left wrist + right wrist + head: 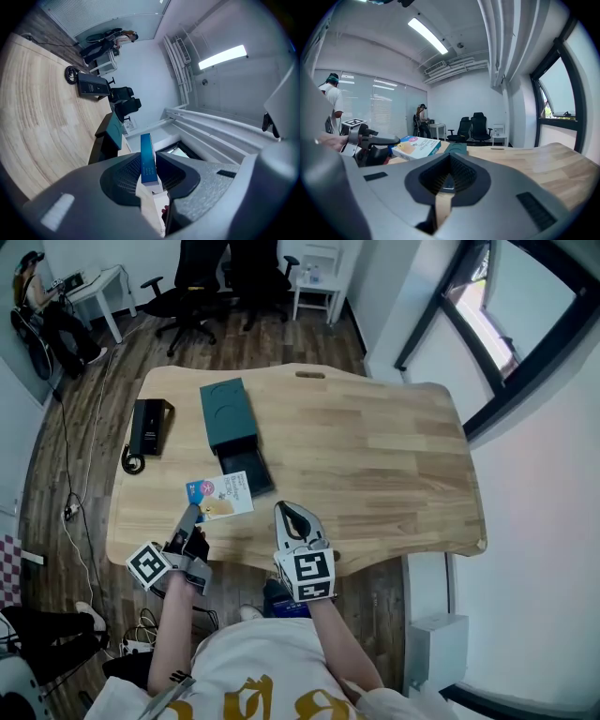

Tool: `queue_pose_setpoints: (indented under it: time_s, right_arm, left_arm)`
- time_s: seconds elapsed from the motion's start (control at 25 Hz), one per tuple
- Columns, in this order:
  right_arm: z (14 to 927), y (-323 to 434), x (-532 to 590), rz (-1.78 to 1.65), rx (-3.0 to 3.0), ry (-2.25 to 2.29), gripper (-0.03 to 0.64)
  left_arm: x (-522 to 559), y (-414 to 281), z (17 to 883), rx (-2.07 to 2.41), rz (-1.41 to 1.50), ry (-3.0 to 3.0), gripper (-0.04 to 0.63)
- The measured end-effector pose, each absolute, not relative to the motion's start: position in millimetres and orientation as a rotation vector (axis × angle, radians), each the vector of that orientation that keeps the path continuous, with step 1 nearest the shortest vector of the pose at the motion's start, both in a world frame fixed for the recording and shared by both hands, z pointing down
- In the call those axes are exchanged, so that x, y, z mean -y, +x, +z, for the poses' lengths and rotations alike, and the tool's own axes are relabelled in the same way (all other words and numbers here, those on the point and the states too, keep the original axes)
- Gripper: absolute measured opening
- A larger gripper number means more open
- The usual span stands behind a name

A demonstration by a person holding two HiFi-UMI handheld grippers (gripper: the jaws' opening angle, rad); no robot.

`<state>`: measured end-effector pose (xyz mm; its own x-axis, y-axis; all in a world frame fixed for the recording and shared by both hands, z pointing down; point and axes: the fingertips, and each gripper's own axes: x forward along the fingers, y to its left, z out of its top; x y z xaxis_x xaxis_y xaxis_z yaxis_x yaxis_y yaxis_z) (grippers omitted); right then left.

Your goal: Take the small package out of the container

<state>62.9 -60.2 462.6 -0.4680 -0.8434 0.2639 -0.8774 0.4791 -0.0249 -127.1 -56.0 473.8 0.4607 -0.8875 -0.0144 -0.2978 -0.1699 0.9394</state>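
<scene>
My left gripper [192, 515] is clamped on 1 edge of the small flat blue-and-white cardboard package [223, 495]. The package is outside the dark green box container [225, 413], just beside its pulled-out drawer [247, 471], over the light wooden table [375, 456]. My right gripper [449, 157] has its 2 jaws together, nothing between them.

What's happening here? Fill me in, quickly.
A person works two handheld grippers over a wooden table. The left gripper grips a small blue-and-white package by its edge, outside the dark green container, whose drawer stands open. The right gripper is shut and empty, near the table's front edge.
</scene>
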Motion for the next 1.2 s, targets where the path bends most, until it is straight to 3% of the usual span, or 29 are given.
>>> queue_pose_setpoints:
  time_s: [1.2]
  right_arm:
    - [447, 64, 42, 0.214, 2.554, 1.499, 0.002]
  left_arm:
    - [34, -135, 445, 0.996, -0.855, 1.689, 0.101]
